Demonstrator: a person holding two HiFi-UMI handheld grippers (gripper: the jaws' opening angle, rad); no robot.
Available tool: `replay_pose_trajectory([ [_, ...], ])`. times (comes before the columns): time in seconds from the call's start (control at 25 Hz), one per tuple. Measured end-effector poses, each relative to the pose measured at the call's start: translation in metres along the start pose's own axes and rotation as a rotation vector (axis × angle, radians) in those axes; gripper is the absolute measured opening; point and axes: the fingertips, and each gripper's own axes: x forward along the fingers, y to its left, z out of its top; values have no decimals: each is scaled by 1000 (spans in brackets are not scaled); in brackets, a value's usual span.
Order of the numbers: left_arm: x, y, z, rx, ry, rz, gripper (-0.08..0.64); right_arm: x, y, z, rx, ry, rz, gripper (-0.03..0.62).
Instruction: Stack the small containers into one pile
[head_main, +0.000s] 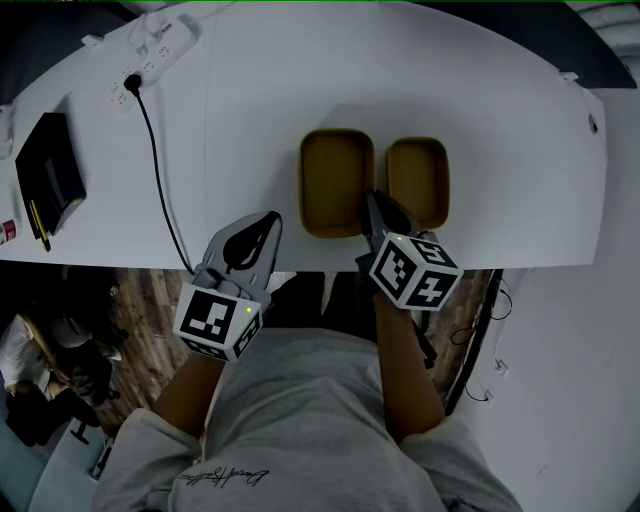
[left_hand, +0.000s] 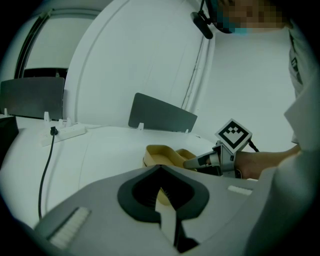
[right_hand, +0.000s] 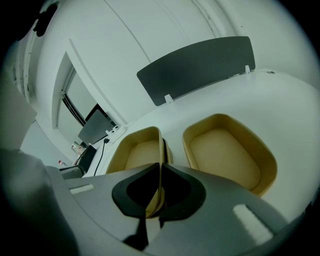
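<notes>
Two tan open containers stand side by side on the white table (head_main: 250, 120): the left container (head_main: 337, 182) and the right container (head_main: 418, 180). My right gripper (head_main: 372, 203) reaches between them and is shut on the left container's right wall, near its front corner. The right gripper view shows that thin wall (right_hand: 160, 150) pinched between the closed jaws (right_hand: 160, 167), with the right container (right_hand: 225, 156) beside it. My left gripper (head_main: 268, 222) hovers at the table's front edge, left of the containers, shut and holding nothing. The left gripper view shows the containers (left_hand: 162, 156) and the right gripper (left_hand: 192, 162) ahead.
A white power strip (head_main: 150, 50) lies at the far left with a black cable (head_main: 160, 190) running to the front edge. A black case (head_main: 48, 175) sits at the left edge. Grey divider panels (right_hand: 200, 67) stand at the table's far side.
</notes>
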Motion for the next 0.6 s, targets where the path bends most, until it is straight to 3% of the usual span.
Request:
replay_pose_trajectory([
  [0.36, 0, 5, -7, -16, 8, 0, 2, 6, -2, -8, -17, 16, -22, 34],
  [0.6, -1, 6, -9, -14, 12, -3, 2, 6, 1, -7, -27, 8, -12, 120],
])
